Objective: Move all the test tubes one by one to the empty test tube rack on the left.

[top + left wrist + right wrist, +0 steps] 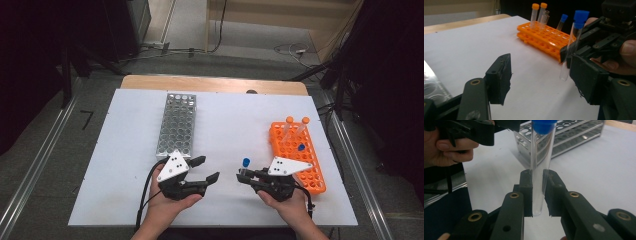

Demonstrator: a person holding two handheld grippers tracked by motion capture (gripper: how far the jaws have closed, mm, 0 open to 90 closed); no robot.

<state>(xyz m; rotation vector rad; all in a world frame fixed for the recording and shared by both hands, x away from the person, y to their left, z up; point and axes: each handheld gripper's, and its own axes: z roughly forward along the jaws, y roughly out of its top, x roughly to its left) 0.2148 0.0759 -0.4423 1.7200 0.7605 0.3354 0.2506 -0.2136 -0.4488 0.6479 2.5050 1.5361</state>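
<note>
Right gripper view showed the right tool (537, 195) pinching a blue-capped tube (540, 167), upright between its pads. The left tool (544, 75) stood spread and empty just beside it, apparently not touching.

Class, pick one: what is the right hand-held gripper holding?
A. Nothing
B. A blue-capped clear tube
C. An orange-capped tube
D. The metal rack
B: the right hand-held gripper has its jaws clamped on an upright blue-capped clear tube, seen in the right gripper view.
</note>
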